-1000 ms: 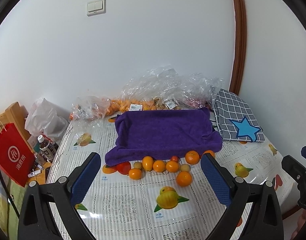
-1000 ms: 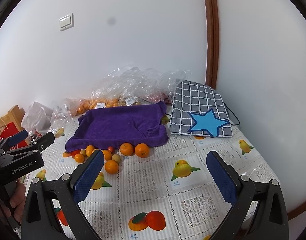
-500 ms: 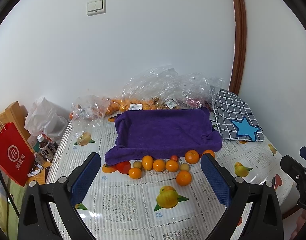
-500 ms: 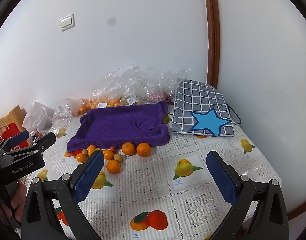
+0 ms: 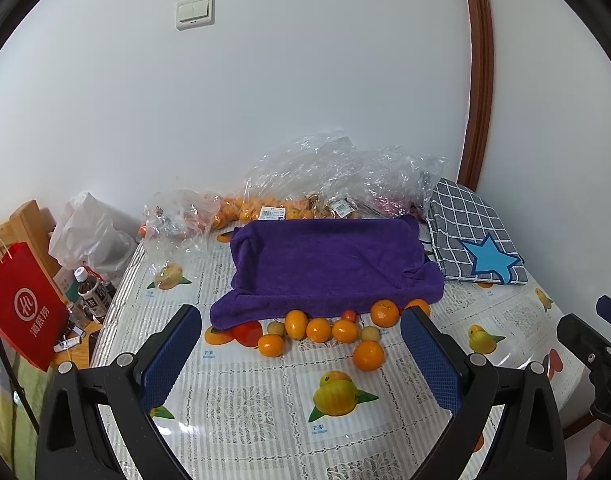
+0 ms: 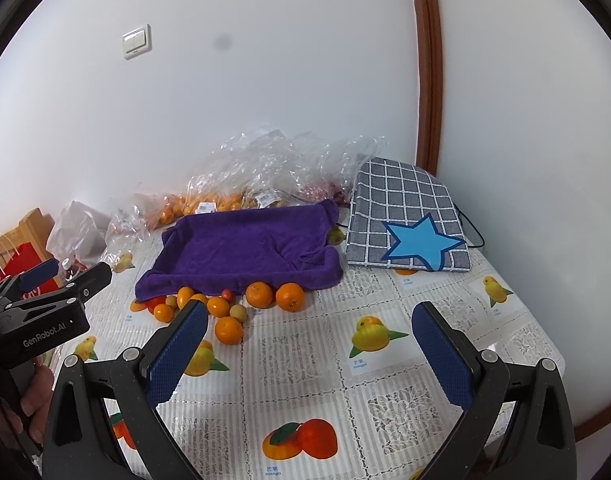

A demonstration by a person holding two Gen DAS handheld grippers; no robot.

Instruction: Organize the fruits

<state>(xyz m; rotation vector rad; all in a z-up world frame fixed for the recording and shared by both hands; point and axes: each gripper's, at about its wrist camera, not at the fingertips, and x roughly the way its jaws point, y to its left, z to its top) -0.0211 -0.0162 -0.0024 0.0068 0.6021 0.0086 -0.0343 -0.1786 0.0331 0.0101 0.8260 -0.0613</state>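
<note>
both grippers (image 5: 301,336) (image 6: 309,332) agape (table edge near)

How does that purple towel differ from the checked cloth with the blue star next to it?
The purple towel is plain and fuzzy, its edges raised like a tray; the checked cloth is grey with white grid lines and a blue star, lying folded flat. Loose oranges line the towel's near edge; none sit by the checked cloth. Both rest on the fruit-print tablecloth.

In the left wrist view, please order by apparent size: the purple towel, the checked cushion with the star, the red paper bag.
1. purple towel
2. checked cushion and red paper bag: they look alike, and the bag is partly cut off.
</note>
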